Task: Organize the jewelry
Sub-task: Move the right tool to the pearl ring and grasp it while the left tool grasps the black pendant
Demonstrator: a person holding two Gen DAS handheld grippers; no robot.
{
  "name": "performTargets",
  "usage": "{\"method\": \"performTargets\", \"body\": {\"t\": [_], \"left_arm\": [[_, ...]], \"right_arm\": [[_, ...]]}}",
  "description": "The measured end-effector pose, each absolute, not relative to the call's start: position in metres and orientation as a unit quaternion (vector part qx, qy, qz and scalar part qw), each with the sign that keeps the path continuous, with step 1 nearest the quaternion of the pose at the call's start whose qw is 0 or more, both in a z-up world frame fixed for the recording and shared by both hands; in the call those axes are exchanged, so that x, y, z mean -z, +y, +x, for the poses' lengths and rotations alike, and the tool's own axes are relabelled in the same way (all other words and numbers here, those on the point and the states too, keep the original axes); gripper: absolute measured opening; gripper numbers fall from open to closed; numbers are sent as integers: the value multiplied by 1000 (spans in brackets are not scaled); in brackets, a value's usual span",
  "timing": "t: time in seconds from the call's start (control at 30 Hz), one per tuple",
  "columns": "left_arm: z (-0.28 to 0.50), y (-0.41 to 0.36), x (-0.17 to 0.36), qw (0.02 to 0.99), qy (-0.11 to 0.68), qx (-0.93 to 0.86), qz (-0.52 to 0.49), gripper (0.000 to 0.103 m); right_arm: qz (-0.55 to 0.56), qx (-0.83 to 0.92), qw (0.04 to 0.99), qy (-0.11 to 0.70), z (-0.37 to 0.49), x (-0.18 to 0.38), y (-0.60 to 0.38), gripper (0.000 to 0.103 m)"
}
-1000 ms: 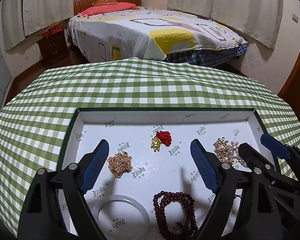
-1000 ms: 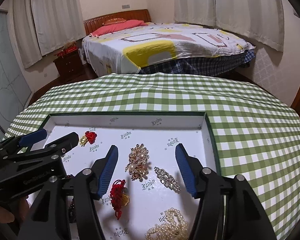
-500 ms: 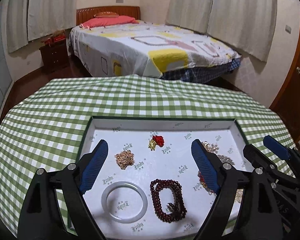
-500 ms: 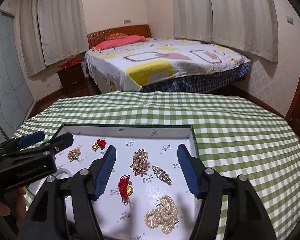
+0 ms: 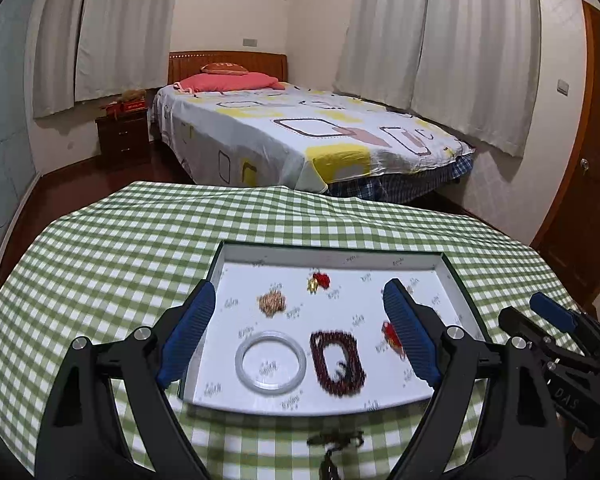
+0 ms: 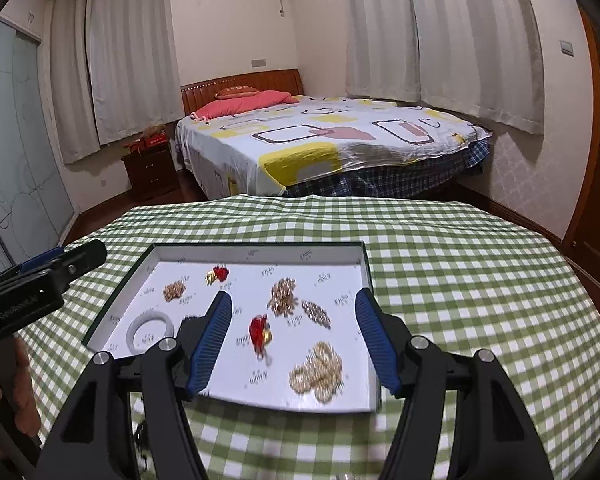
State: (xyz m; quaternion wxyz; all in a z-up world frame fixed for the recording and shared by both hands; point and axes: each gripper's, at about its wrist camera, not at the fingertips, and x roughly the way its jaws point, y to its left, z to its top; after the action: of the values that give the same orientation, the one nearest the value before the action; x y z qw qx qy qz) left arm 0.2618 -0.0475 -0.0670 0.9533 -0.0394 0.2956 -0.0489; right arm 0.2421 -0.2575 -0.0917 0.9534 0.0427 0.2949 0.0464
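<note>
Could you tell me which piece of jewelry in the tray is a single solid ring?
The pale translucent bangle at the white tray's near-left corner; every other piece is beaded, clustered or tasselled.

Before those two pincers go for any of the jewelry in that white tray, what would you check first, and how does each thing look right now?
1. Left gripper open and empty: ok.
2. Right gripper open and empty: ok.
3. Tray flat on the checked tablecloth: ok.
4. White bangle and dark bead bracelet apart: ok.
5. Pearl strand free of tangles: cannot tell, blurred.
6. Dark item on the cloth outside the tray: not ok.
</note>
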Motion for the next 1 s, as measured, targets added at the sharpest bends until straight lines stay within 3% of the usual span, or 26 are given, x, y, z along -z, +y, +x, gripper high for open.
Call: {"method": "performTargets", "body": {"t": [0.73, 1.0], "left_arm": [[195, -32, 130, 939, 341, 34, -34, 84], [191, -35, 140, 934, 354, 38, -31, 84]], "right_arm": [[46, -20, 929, 368, 183, 165, -283, 63], [55, -20, 918, 393, 189, 182, -284, 50]]}}
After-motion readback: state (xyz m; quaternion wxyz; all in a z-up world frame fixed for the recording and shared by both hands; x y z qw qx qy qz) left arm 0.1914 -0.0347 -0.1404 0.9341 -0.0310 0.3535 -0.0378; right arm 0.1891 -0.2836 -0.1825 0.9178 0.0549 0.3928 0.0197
